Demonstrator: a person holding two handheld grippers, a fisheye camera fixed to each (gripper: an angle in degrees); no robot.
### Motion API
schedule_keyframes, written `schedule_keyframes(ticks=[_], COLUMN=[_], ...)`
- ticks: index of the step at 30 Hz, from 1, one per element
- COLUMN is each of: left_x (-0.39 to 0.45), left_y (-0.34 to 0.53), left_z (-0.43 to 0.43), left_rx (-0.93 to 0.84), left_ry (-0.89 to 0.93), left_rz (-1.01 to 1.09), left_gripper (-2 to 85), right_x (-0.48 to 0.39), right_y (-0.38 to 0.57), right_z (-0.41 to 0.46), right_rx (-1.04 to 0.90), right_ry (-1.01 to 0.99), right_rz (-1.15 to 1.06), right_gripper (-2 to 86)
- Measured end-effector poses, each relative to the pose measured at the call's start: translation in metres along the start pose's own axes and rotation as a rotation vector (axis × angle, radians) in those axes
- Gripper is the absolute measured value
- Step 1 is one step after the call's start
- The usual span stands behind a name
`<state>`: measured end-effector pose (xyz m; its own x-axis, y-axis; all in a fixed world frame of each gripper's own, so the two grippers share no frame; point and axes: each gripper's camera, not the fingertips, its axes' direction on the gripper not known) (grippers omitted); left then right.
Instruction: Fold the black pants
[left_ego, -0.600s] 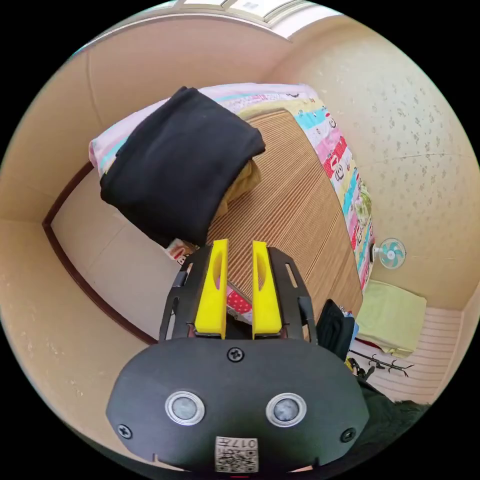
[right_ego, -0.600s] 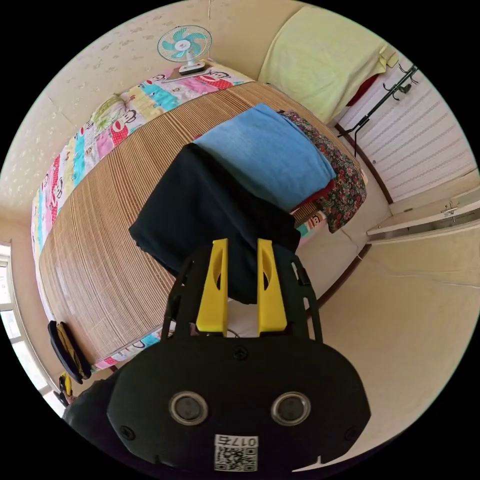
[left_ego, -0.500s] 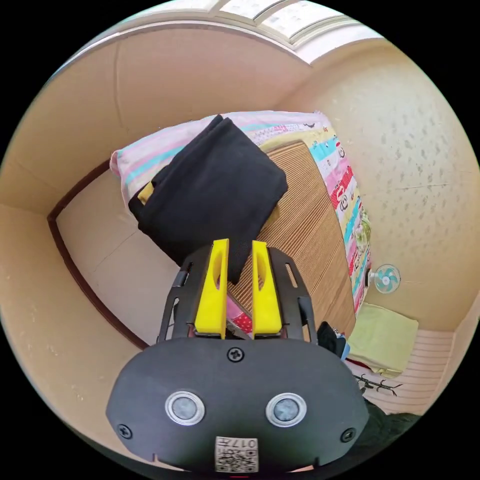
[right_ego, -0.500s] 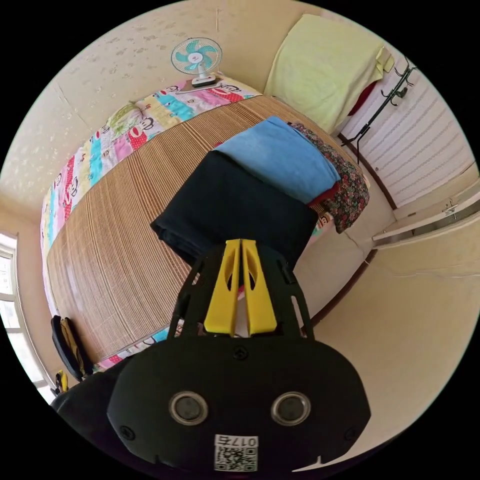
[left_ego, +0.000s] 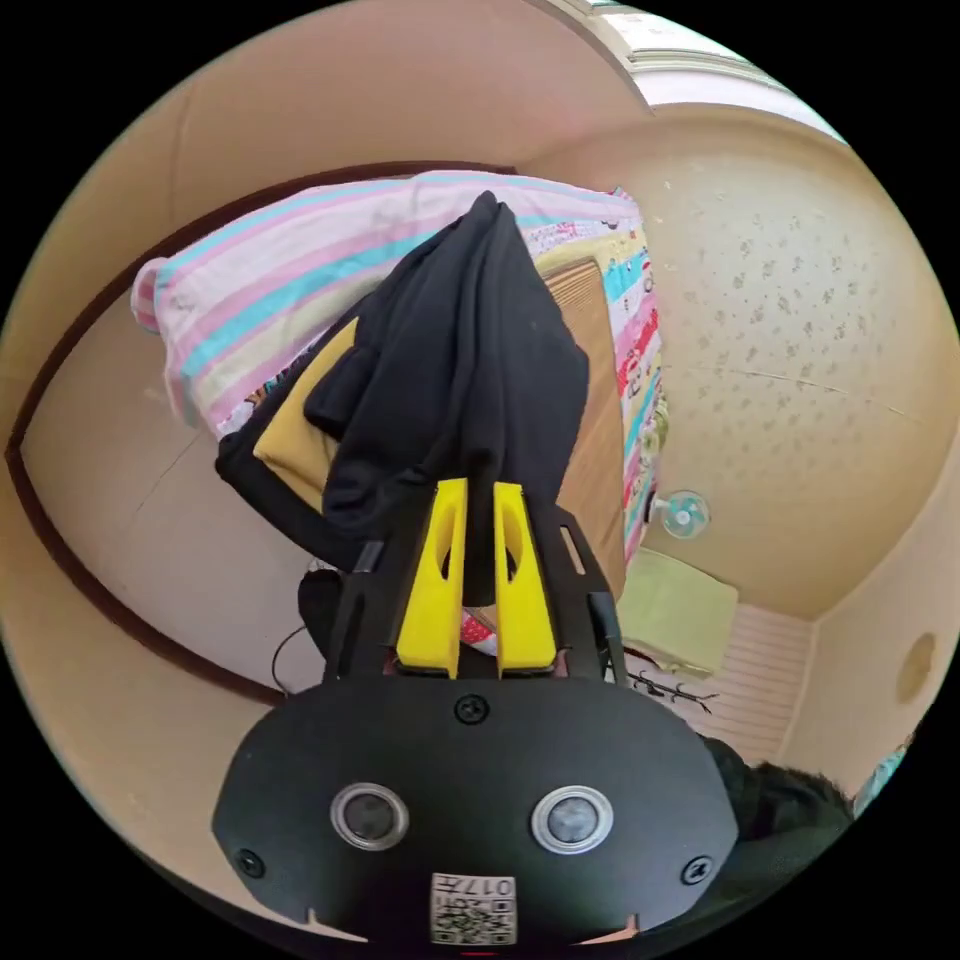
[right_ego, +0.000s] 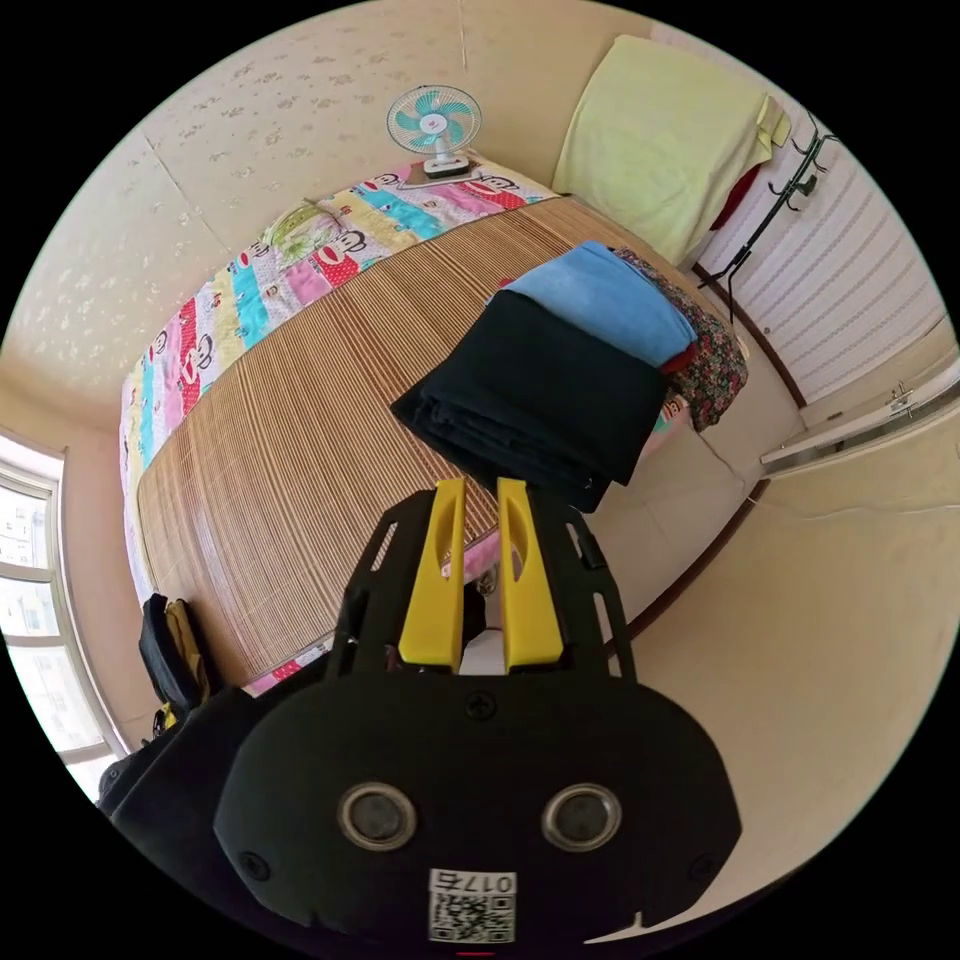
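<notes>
In the left gripper view the left tool (left_ego: 478, 585) has narrowed its jaws onto a fold of the black garment (left_ego: 460, 370) that 0.6 s ago lay flat at 11 o'clock on a mustard cloth (left_ego: 300, 435). That garment now rises bunched and draped from the jaws toward 12 o'clock, uncovering more of the mustard cloth at 10 o'clock. In the right gripper view the right tool (right_ego: 478, 590), pinched almost together 0.5 s ago, has its jaws parted again, and the folded pants (right_ego: 545, 395) now lie clear of the jaw tips toward 1 o'clock.
</notes>
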<state>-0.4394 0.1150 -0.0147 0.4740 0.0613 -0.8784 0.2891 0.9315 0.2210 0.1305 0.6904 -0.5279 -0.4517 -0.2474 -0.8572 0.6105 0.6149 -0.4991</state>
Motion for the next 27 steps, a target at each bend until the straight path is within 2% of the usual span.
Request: schedule_keyframes(ticks=[1,2,3,5,7,11,13,17,19,22,24,27], left_x=[0.018,0.044,0.062,0.146,0.208,0.318,0.345,0.361,0.348,0.314,0.291,0.249], left_y=[0.004,0.01,0.014,0.029,0.044,0.111,0.154,0.261,0.28,0.271,0.259,0.241], left_z=[-0.001,0.0,0.002,0.022,0.053,0.154,0.198,0.27,0.277,0.267,0.247,0.203], left_rx=[-0.038,-0.059,-0.069,-0.128,-0.204,-0.494,-0.653,-1.023,-1.086,-1.039,-0.941,-0.736], left_ry=[0.218,0.328,0.352,0.331,0.338,0.443,0.469,0.381,0.434,0.519,0.54,0.478], left_rz=[0.094,0.176,0.228,0.445,0.576,0.808,0.869,0.967,0.921,0.75,0.679,0.578], left_gripper=[2.7,1.3,0.8,-0.4,-0.6,-0.5,-0.1,2.8,1.7,1.6,1.9,2.6], right_x=[0.007,0.012,0.013,0.011,-0.001,-0.045,-0.068,-0.152,-0.203,-0.303,-0.362,-0.452], right_y=[0.009,0.018,0.022,0.029,0.026,0.005,-0.01,-0.044,-0.05,-0.041,-0.029,-0.005], right_z=[-0.005,-0.009,-0.011,-0.014,-0.012,-0.01,-0.006,0.027,0.049,0.096,0.128,0.181], right_rx=[0.005,0.018,0.024,0.023,0.007,0.032,0.036,-0.023,-0.076,-0.204,-0.297,-0.404], right_ry=[-0.015,-0.031,-0.035,-0.035,-0.038,-0.054,-0.121,-0.251,-0.299,-0.363,-0.388,-0.416], right_rz=[0.021,0.02,0.014,-0.04,-0.115,-0.228,-0.275,-0.456,-0.579,-0.82,-0.94,-1.117], right_gripper=[4.1,3.0,2.5,1.3,0.9,0.6,0.6,0.9,1.2,2.3,3.7,5.6])
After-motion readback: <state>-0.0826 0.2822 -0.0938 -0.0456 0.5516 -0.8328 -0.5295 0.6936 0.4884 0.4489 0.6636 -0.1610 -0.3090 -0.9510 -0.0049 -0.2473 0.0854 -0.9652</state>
